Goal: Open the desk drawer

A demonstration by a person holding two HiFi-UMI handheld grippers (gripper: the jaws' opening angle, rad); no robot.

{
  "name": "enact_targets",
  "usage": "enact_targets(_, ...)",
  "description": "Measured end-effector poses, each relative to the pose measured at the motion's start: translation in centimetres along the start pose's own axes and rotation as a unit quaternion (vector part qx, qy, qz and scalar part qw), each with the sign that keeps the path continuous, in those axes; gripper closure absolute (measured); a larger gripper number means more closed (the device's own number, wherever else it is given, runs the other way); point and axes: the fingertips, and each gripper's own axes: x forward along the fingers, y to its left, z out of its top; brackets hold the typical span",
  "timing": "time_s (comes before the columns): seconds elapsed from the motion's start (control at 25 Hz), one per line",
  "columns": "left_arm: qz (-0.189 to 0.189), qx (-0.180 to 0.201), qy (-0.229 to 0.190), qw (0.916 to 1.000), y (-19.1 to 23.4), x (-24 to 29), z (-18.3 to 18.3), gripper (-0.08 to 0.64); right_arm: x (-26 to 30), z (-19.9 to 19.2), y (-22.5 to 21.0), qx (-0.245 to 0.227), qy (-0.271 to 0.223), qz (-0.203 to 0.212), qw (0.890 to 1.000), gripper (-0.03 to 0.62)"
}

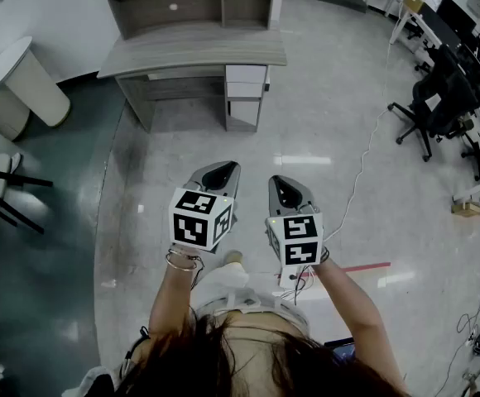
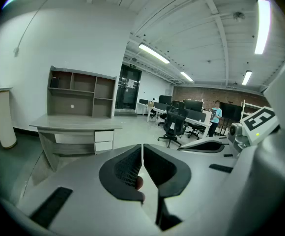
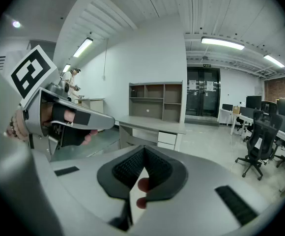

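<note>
Floor [image 1: 331, 131]: drawer [image 1: 246, 74] well beyond left tongs [image 1: 223, 171], right tongs [image 1: 285, 189].

No words or numbers can be read: the cubes [image 1: 200, 217] bear only black-and-white square markers (patterns, not letters), and the sign [image 3: 207, 58] over the far doors [image 3: 202, 98] is too small to make out.

Head camera looks steeply down from above the person, desk [image 1: 192, 55] well off at 12 o'clock, left gripper [image 1: 223, 170] and right gripper [image 1: 283, 185] close at centre. Each gripper camera sits just behind its own jaws, facing nearly level across the floor: desk at 9 o'clock in the left gripper view, toward 12 o'clock in the right. All three views share the desk, its drawers [image 1: 246, 85] and the office chairs [image 1: 434, 110].
</note>
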Motion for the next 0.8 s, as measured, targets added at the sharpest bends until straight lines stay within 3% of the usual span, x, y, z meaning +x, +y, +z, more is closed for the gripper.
enact_targets(0.8, -0.008, -0.021, 0.006, 0.9997, 6.8, 3.5, 0.8, 0.538, 6.6, 1.8, 0.1, 0.007, 0.009, -0.025, 1.000, 0.571)
